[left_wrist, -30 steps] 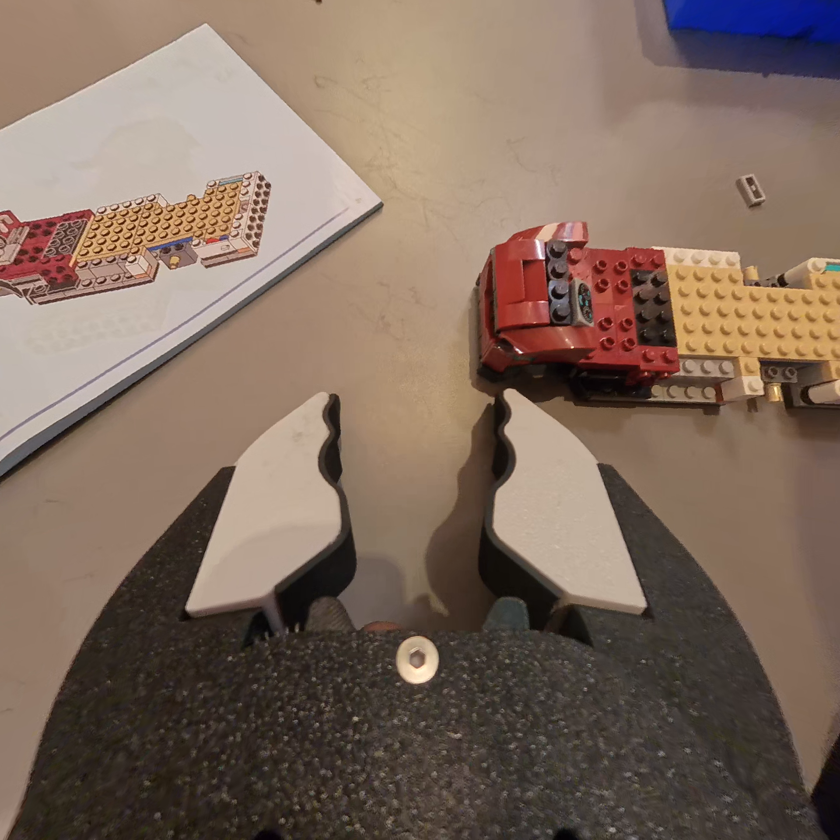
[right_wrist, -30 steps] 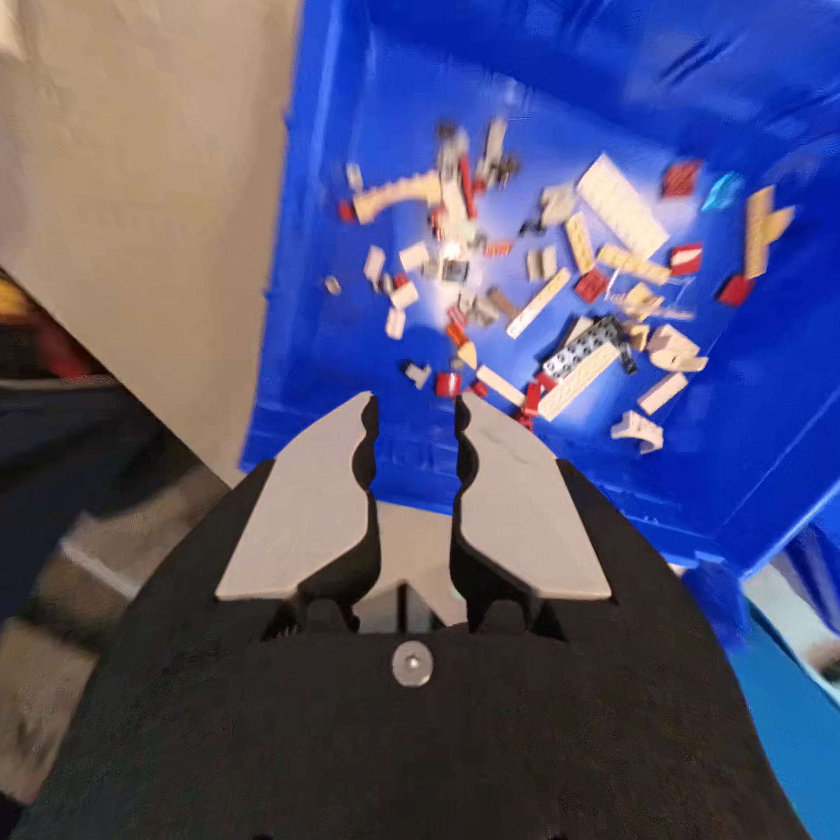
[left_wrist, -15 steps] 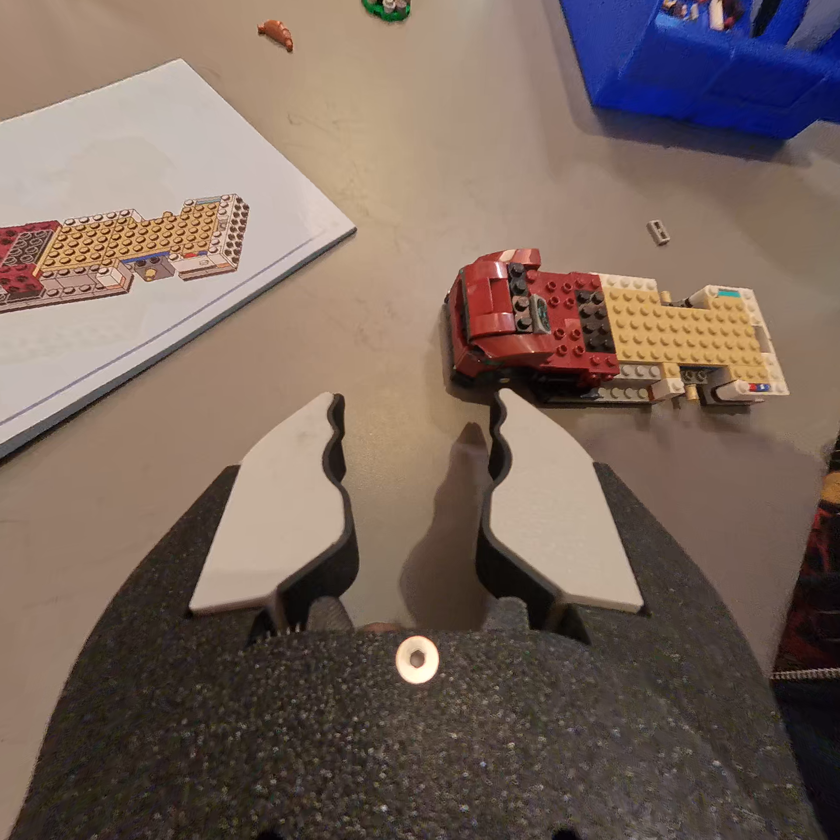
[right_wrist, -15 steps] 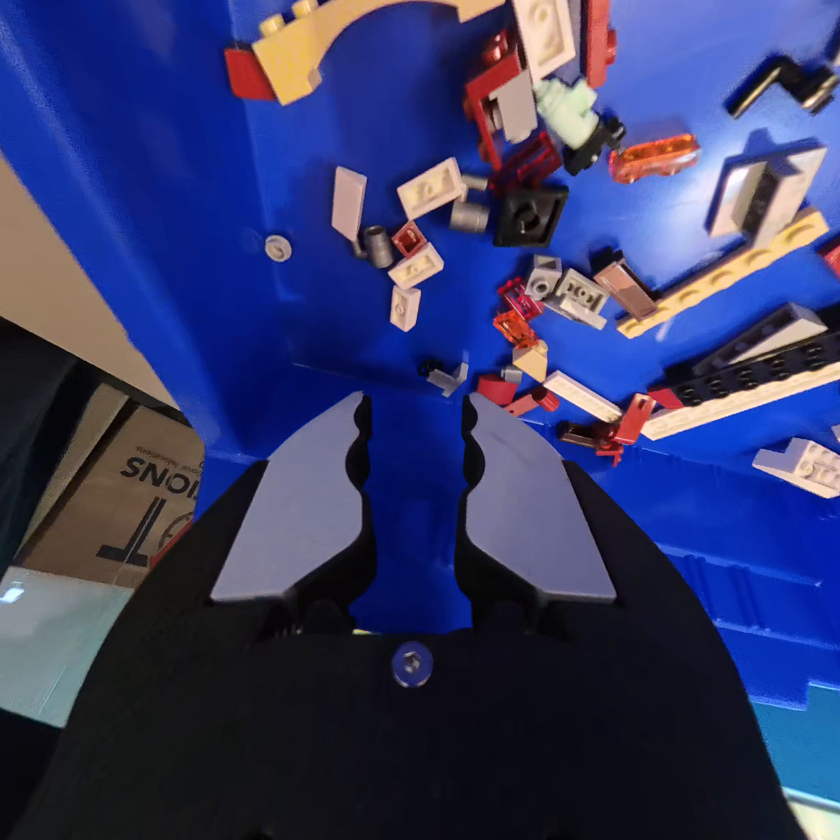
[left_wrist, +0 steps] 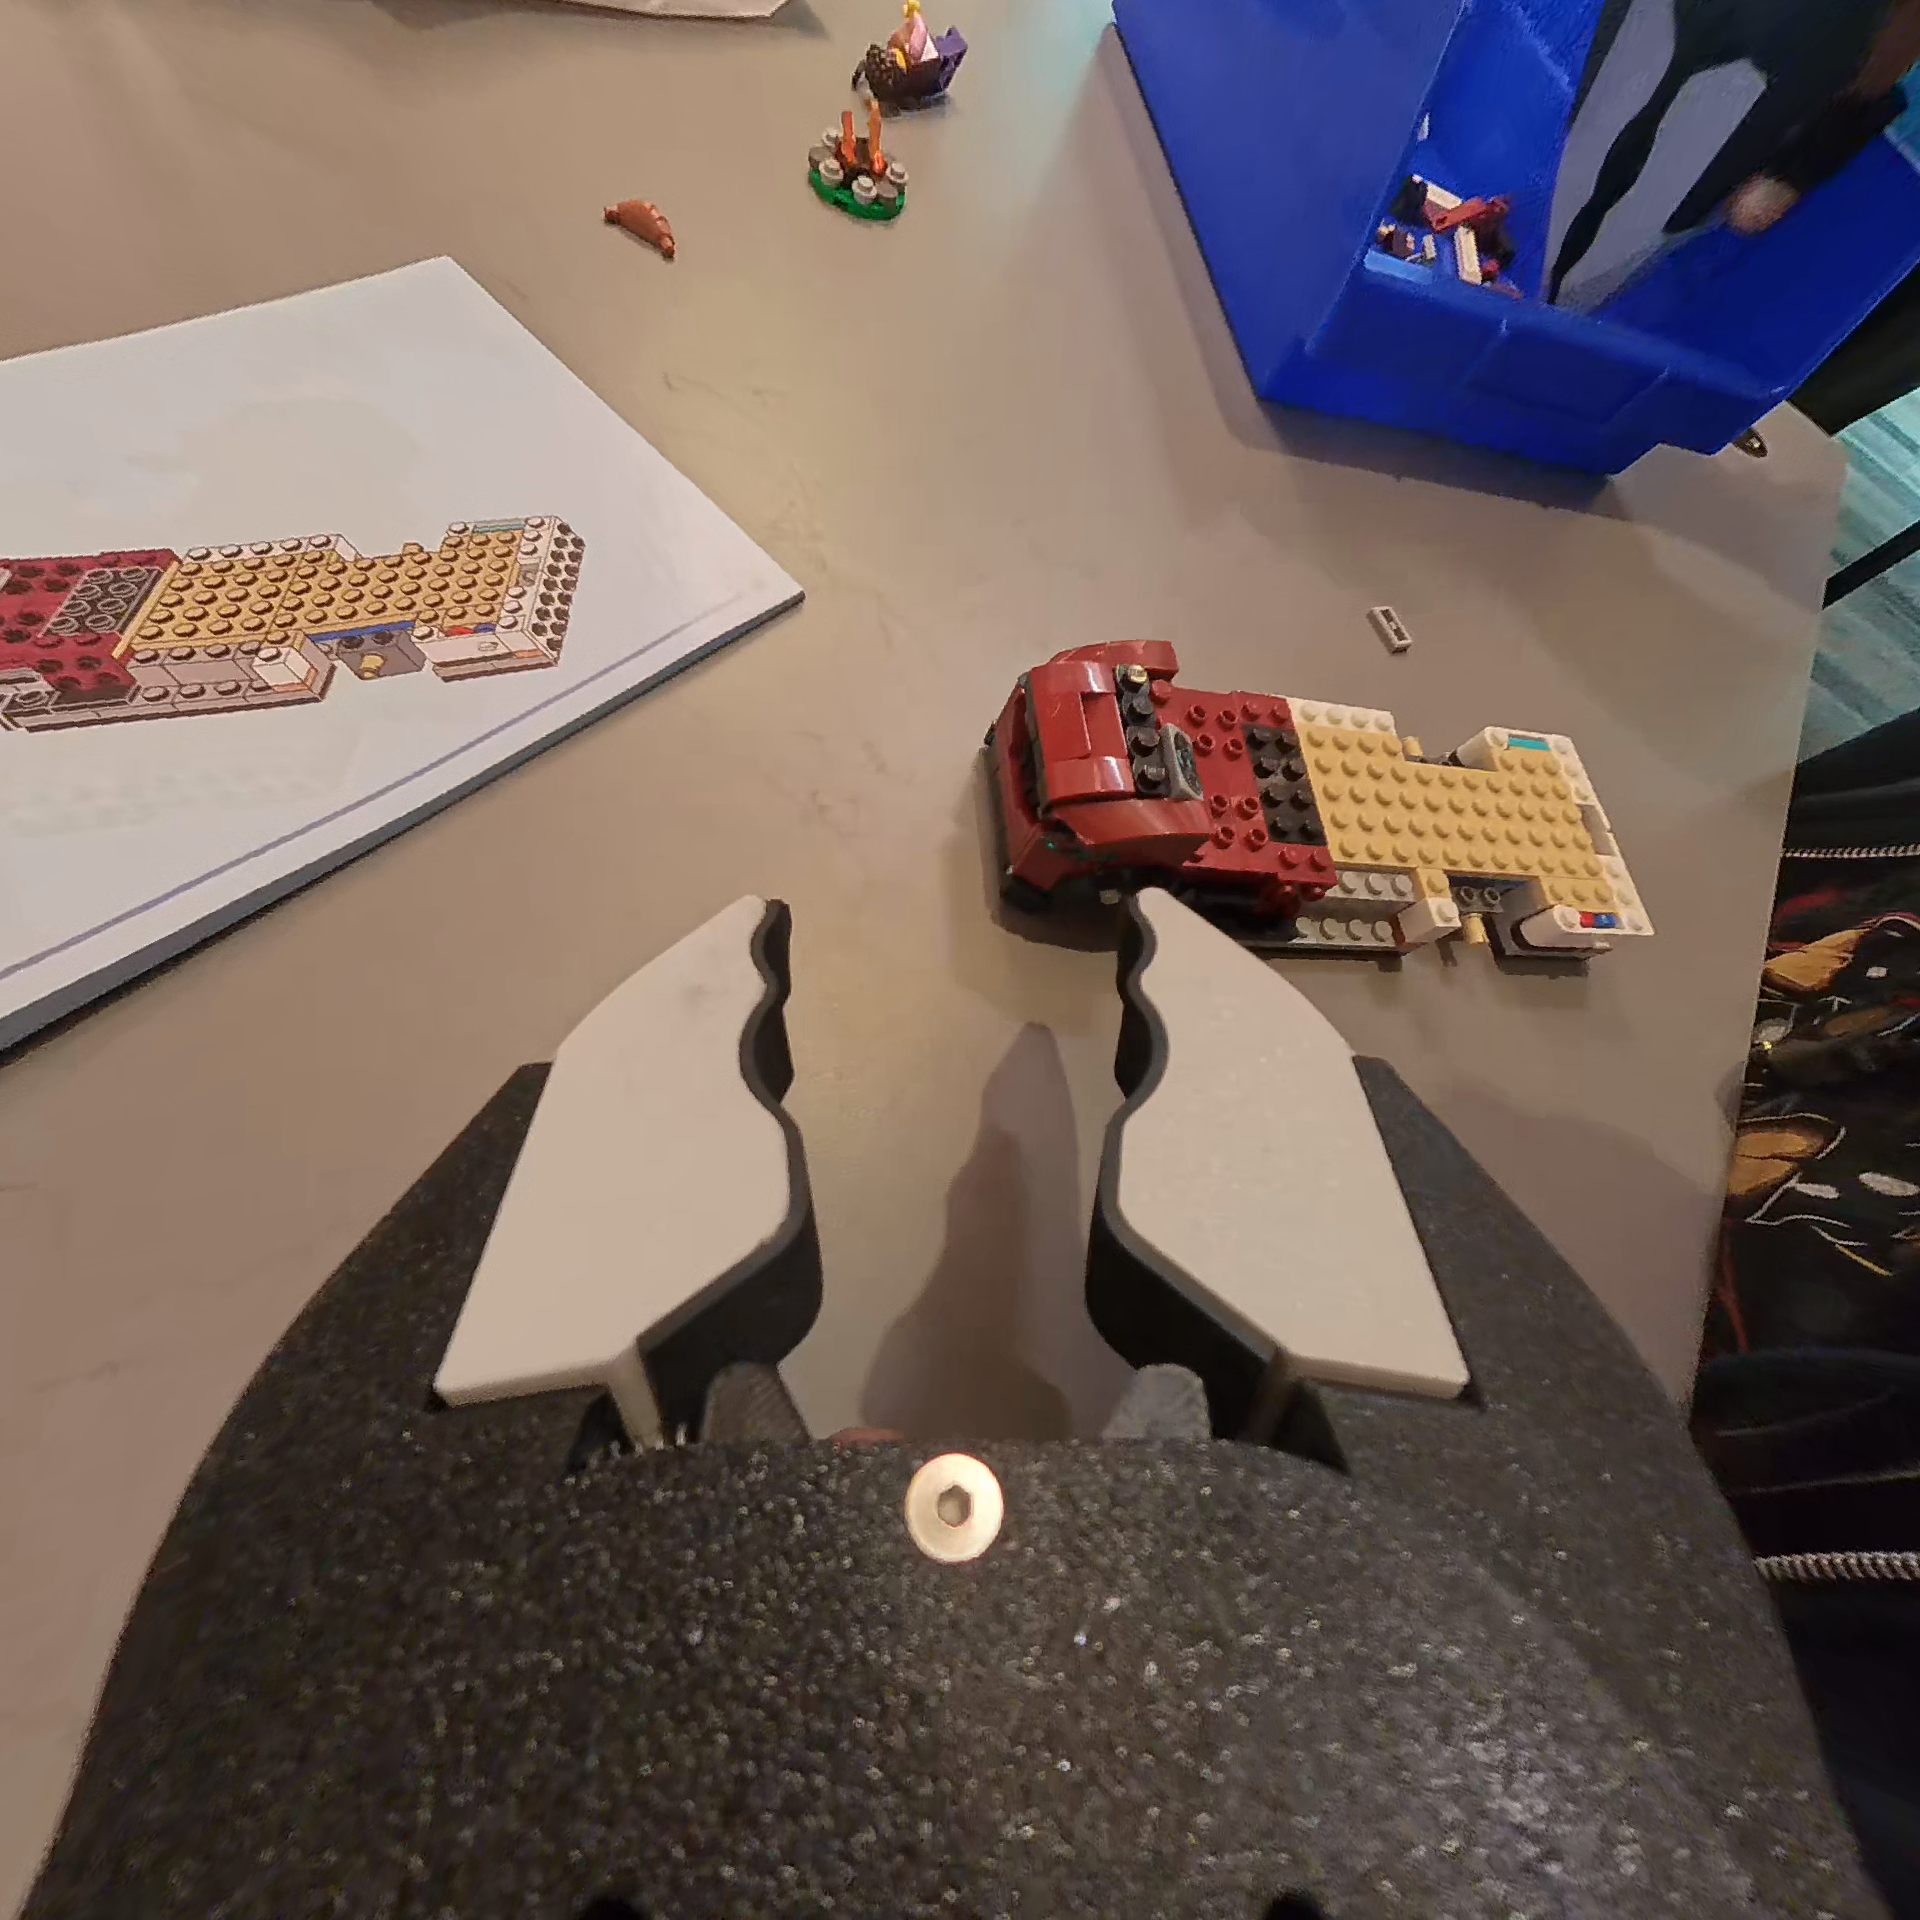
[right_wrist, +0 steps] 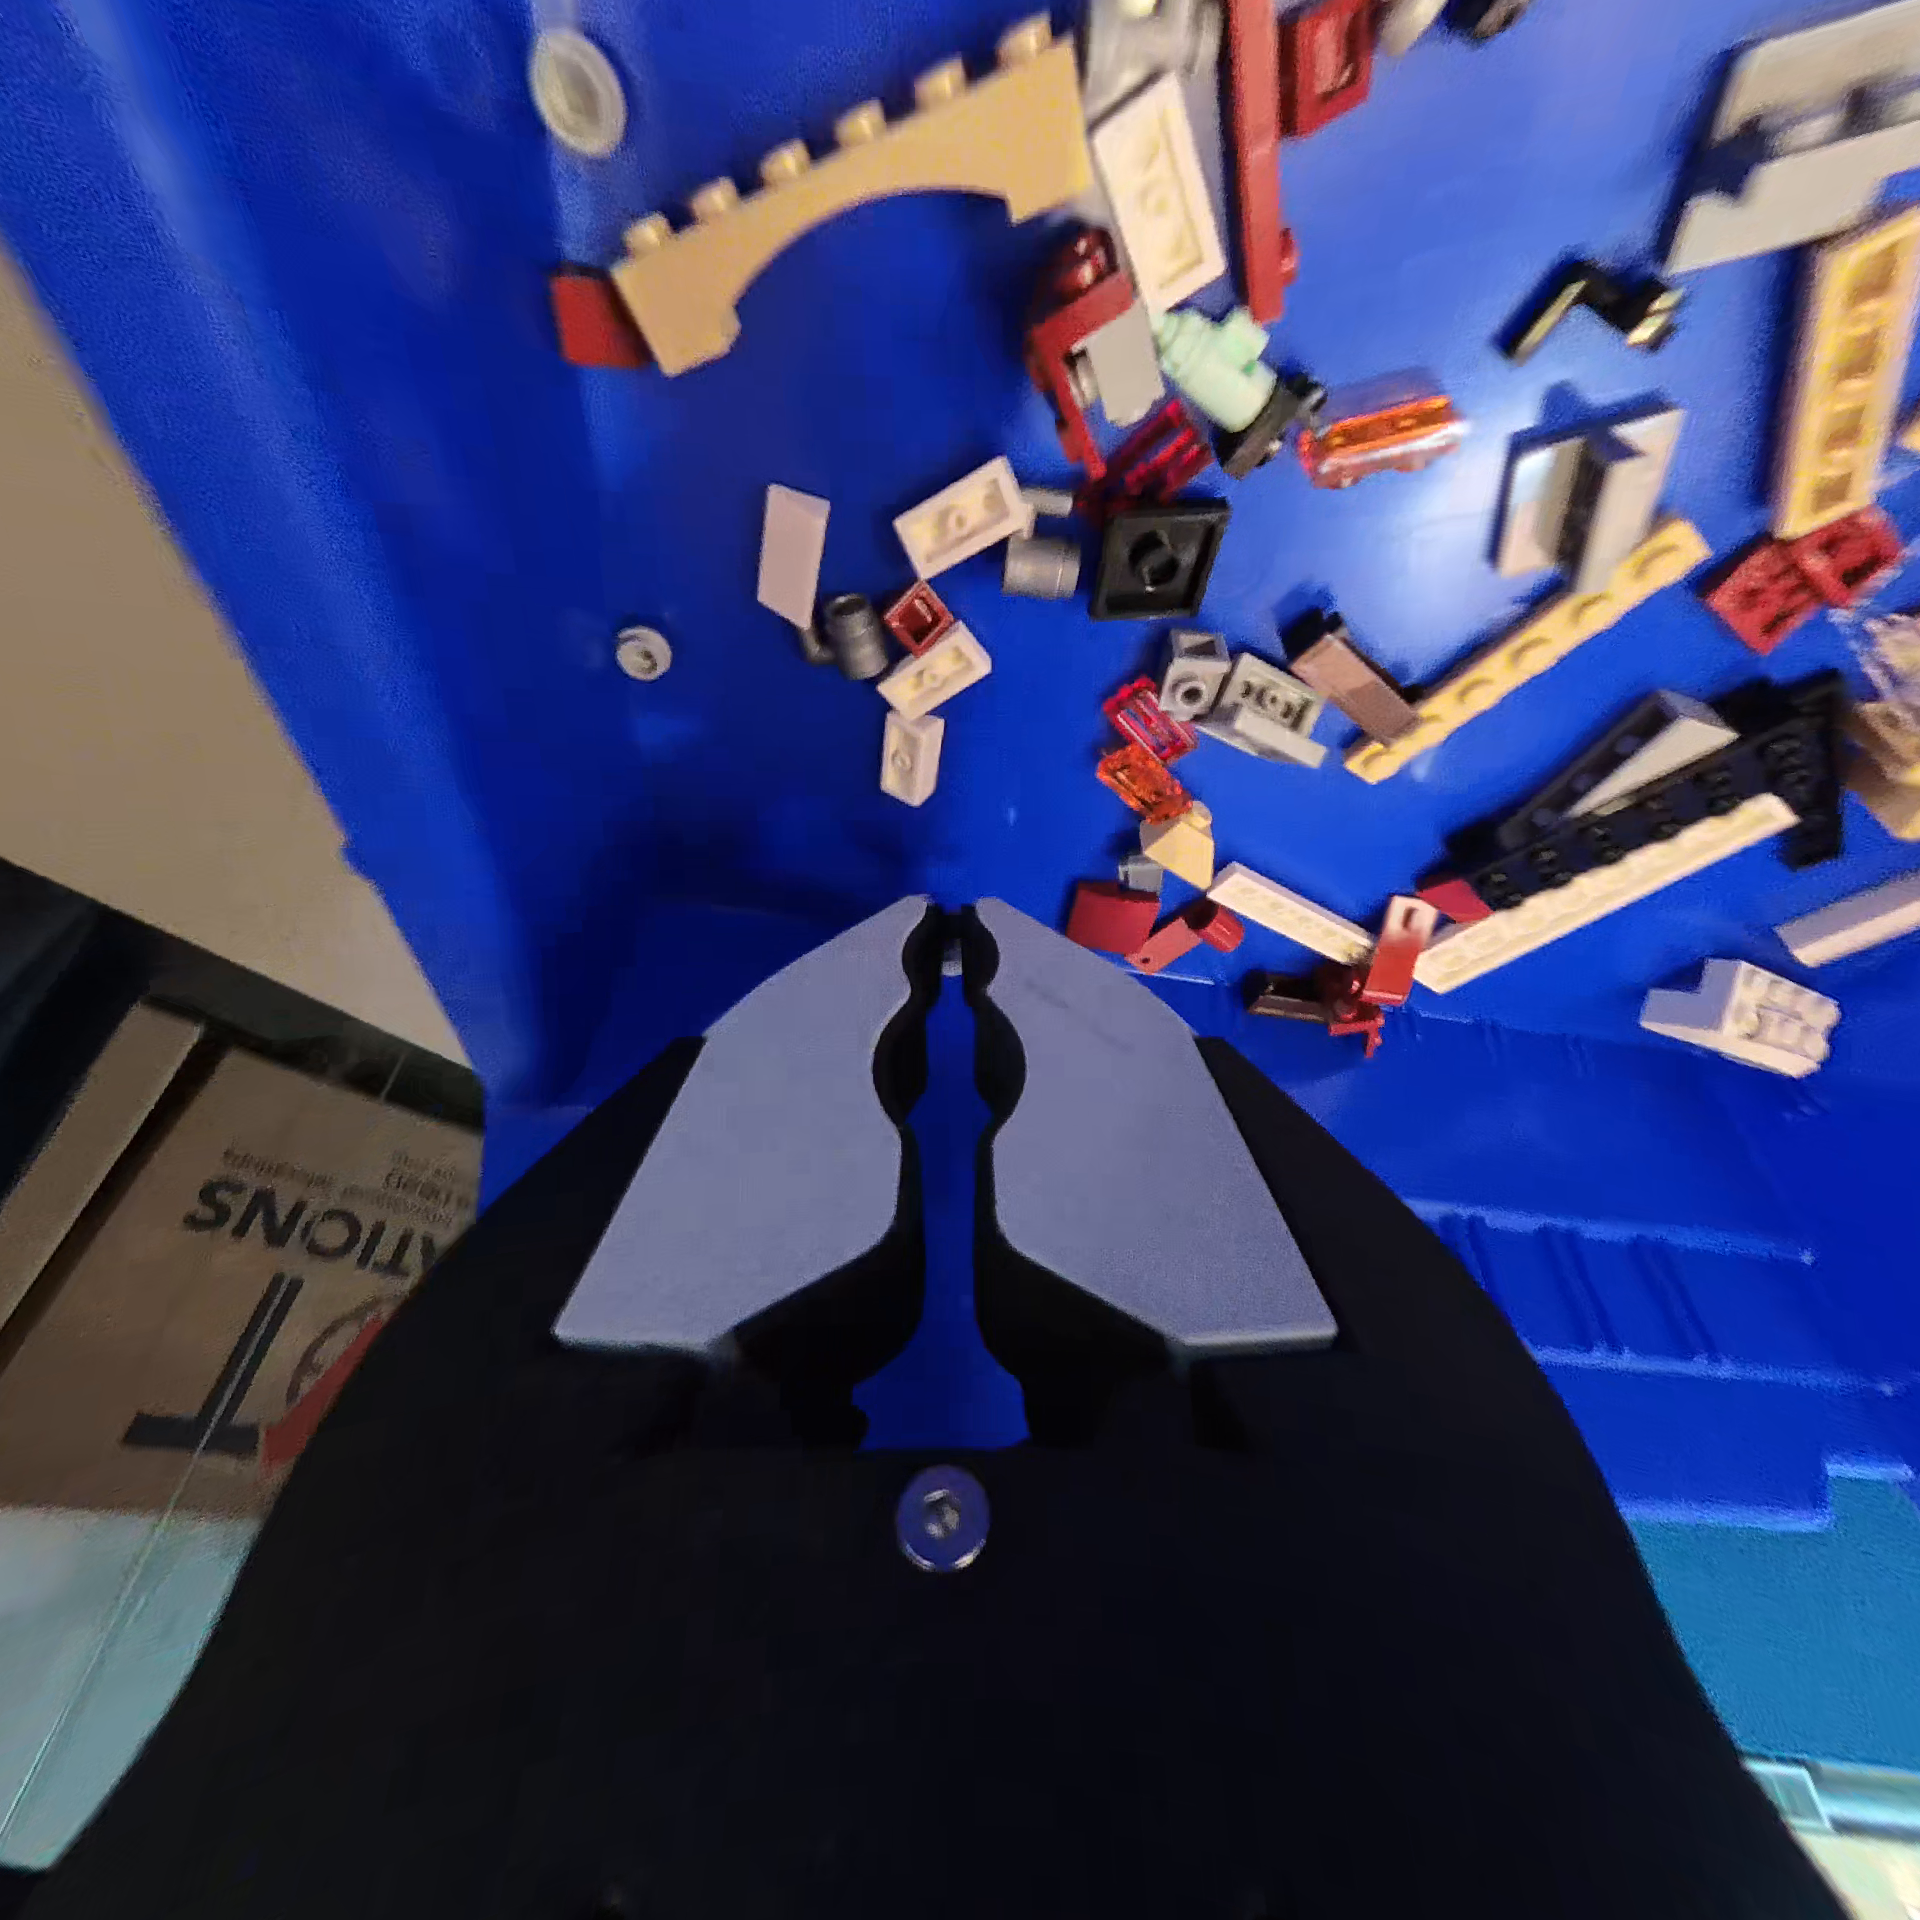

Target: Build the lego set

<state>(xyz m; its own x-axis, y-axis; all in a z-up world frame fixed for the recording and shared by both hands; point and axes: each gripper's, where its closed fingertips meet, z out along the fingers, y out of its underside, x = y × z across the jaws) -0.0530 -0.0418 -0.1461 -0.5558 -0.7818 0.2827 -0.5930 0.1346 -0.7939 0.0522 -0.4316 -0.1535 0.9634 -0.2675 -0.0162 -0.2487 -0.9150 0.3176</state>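
My left gripper [left_wrist: 956, 902] is open and empty above the grey table [left_wrist: 935, 468]. Its right fingertip [left_wrist: 1153, 914] overlaps the near edge of a brick-built truck model [left_wrist: 1299, 800] with a dark red cab and a tan studded deck. My right gripper [right_wrist: 948, 920] is low inside a blue bin [right_wrist: 727, 831] of loose bricks. Its jaws are nearly together on a small grey piece [right_wrist: 949, 962] pinched at the fingertips. A dark red slope [right_wrist: 1112, 914] and a white plate [right_wrist: 1283, 912] lie just to its right.
An open instruction booklet [left_wrist: 312, 582] lies at the left. A tiny grey piece [left_wrist: 1390, 628], a brown piece [left_wrist: 641, 220] and a small campfire build [left_wrist: 857, 171] sit on the table. The blue bin [left_wrist: 1455, 343] stands at the back right. A cardboard box [right_wrist: 208, 1247] lies below the table edge.
My left gripper has drawn back and up, so the model looks smaller; its jaws stayed open. My right gripper went down into the bin and closed on the small grey piece that lay ahead of it.
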